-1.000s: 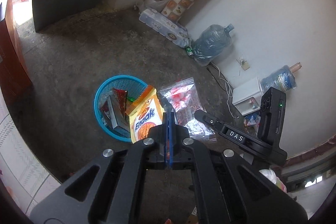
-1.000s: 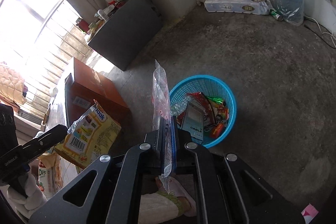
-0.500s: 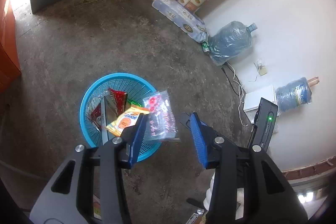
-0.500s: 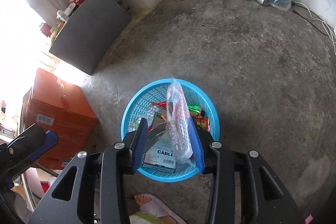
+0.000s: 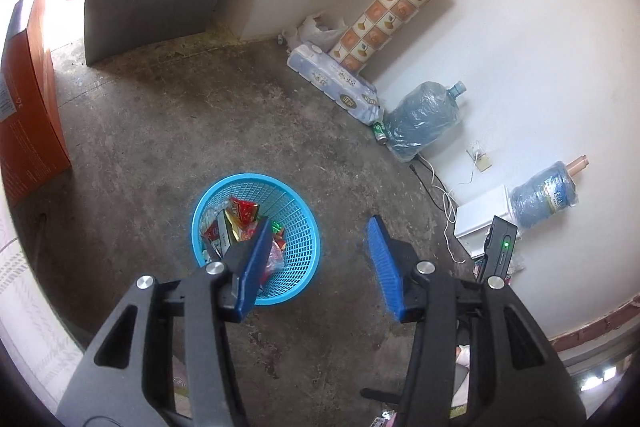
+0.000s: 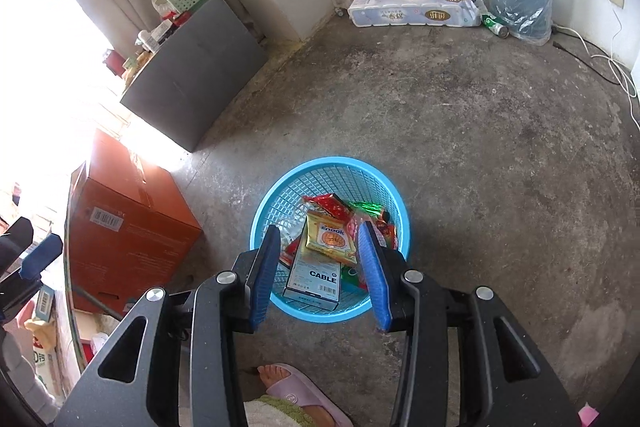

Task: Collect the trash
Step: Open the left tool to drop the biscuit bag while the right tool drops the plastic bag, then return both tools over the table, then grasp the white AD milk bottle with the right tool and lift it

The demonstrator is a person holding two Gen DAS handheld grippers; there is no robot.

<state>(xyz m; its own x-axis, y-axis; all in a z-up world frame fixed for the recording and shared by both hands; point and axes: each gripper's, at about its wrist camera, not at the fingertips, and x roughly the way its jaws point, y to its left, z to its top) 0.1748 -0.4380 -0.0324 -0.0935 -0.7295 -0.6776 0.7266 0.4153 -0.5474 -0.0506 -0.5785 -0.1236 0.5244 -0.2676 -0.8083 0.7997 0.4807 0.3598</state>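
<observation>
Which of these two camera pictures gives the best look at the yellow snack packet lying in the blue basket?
The right wrist view. There the yellow snack packet lies face up in the blue basket, framed between the open right claw. In the left wrist view the left claw's finger covers most of the basket's contents, so the packet cannot be picked out.

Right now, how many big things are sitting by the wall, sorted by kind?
Water jugs: 2
Toilet paper packs: 1
Patterned rolls: 1
White plastic bags: 1
Green cans: 1
Total: 6
</observation>
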